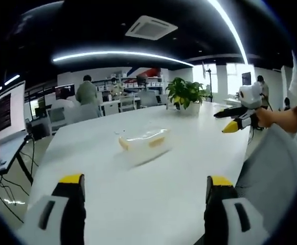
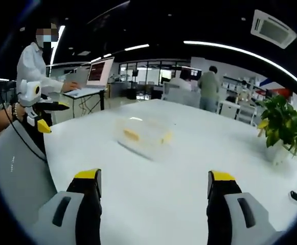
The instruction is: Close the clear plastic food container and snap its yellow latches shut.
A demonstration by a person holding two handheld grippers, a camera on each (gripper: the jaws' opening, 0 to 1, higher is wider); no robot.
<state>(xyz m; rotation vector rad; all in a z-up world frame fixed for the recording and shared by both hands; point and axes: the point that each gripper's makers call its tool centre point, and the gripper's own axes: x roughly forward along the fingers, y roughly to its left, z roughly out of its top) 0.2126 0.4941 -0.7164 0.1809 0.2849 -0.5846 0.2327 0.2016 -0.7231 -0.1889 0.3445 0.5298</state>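
Observation:
The clear plastic container (image 1: 144,143) lies on the white table (image 1: 87,153), a yellow latch showing at each end. Whether the latches are snapped down is too blurred to tell. My left gripper (image 1: 145,181) is open, well short of the container, with nothing between its yellow-tipped jaws. Held in a hand at the right of that view, my right gripper (image 1: 224,121) hovers over the table's edge. In the right gripper view the container (image 2: 145,135) sits ahead of my open right gripper (image 2: 155,176), and my left gripper (image 2: 53,117) hangs at the left.
A potted plant (image 1: 186,94) stands on the far end of the table, seen also as the plant (image 2: 281,127) at the right. A laptop (image 2: 99,74) on a stand and a standing person (image 2: 33,66) are beside the table. A small dark object (image 2: 295,196) lies near the table's edge.

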